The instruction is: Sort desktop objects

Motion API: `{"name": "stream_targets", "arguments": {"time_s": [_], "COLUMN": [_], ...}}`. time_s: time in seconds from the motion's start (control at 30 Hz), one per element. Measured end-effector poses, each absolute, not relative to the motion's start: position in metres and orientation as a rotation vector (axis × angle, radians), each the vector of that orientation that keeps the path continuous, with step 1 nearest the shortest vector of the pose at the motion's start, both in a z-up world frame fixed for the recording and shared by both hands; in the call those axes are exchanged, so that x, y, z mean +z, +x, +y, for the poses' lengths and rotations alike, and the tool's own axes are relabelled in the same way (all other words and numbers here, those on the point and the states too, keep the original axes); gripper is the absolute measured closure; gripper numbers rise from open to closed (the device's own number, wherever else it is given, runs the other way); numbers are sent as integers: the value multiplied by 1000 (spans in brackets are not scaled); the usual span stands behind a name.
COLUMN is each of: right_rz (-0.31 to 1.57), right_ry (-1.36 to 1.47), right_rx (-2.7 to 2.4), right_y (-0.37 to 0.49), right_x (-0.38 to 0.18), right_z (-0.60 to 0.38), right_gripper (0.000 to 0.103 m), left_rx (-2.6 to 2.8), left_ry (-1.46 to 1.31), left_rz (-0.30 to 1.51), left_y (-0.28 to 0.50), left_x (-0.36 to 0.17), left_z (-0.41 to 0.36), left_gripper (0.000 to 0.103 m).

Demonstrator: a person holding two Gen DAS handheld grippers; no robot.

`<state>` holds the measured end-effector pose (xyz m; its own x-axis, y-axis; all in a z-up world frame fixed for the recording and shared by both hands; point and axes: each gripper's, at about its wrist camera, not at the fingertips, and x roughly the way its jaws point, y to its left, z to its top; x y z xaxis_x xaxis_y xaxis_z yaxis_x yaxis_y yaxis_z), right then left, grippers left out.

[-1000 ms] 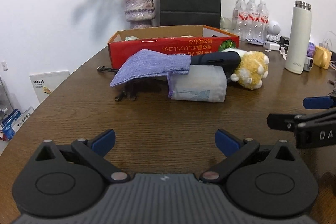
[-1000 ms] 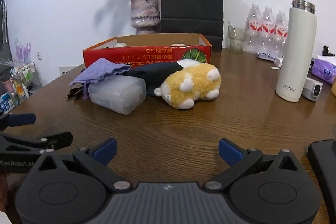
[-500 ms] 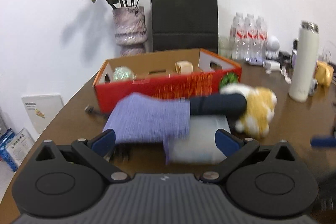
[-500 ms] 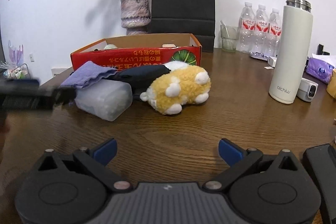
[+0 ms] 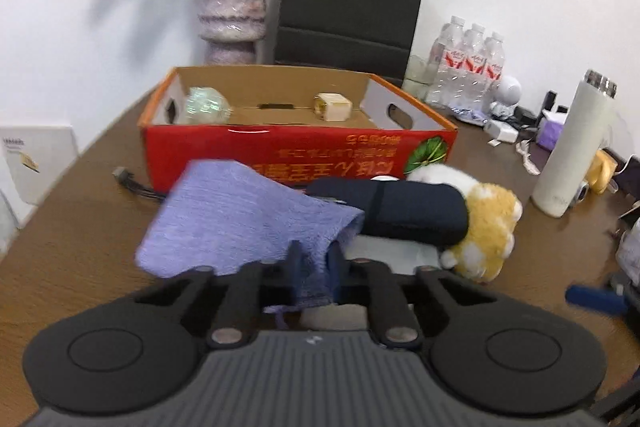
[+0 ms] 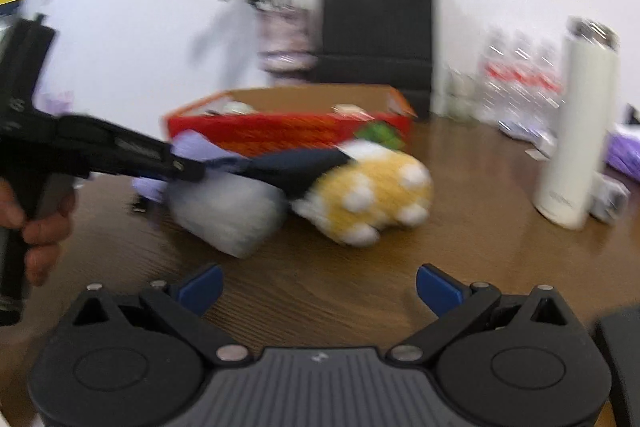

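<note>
Purple cloth pinched, most sorting left
Left gripper (image 5: 316, 263), jaws just closed on purple cloth (image 5: 240, 219) mid-table before red box (image 5: 300, 151); right gripper (image 6: 318, 287) gapes empty; plush toy (image 6: 376, 195), dark case (image 5: 400, 211) remain outside.

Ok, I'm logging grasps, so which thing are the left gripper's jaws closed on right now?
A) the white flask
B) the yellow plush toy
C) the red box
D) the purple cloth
D: in the left wrist view, the left gripper has just closed its jaws and pinches the near edge of the purple cloth.
</note>
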<state>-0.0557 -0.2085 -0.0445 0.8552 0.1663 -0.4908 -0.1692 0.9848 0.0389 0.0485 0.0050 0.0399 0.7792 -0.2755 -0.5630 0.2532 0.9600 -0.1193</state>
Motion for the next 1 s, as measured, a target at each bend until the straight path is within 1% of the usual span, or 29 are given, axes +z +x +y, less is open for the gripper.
{"name": "stream_targets", "arguments": {"time_s": [0.13, 0.27, 0.37, 0.4, 0.43, 0.47, 0.5, 0.53, 0.57, 0.63, 0.7, 0.8, 0.87, 0.9, 1.0], "right_rz": [449, 486, 503, 525, 550, 561, 559, 556, 559, 569, 577, 579, 614, 632, 640], "right_ry": [-84, -139, -138, -142, -149, -158, -158, -150, -136, -92, -58, -60, -78, -87, -31], "right_rx": [324, 383, 459, 491, 511, 518, 517, 511, 501, 485, 460, 407, 362, 341, 298], "right_y": [-37, -2, 20, 28, 33, 36, 36, 37, 35, 29, 22, 3, -10, -16, -32], "right_x": [-36, -38, -38, -40, -42, -43, -44, -45, -46, -47, -48, -51, -55, -58, -57], "right_z": [-178, -154, -147, -145, -144, -140, -138, -138, -138, -139, -139, -141, -143, -145, -154], "right_gripper": [0, 3, 3, 5, 4, 4, 4, 4, 5, 12, 15, 17, 20, 21, 18], "left_rx": [-274, -274, -289, -290, -283, -271, -273, -276, -267, -223, -141, -30, 65, 89, 96], "left_ry": [-87, -61, 5, 22, 34, 30, -1, -33, -69, -96, -82, -40, -12, -15, 7], "left_rz": [592, 566, 567, 580, 602, 622, 617, 601, 589, 590, 631, 662, 711, 695, 685], "left_y": [18, -24, -56, -62, -67, -72, -76, -79, -80, -75, -59, -38, -24, -22, -20], "left_x": [50, 57, 48, 42, 36, 32, 30, 30, 32, 34, 31, 20, 11, 10, 8], "left_z": [26, 47, 58, 61, 65, 69, 75, 80, 85, 89, 86, 76, 72, 71, 74], "left_gripper": [94, 94, 89, 83, 67, 54, 30, 16, 13, 5, 0, 0, 0, 0, 0]}}
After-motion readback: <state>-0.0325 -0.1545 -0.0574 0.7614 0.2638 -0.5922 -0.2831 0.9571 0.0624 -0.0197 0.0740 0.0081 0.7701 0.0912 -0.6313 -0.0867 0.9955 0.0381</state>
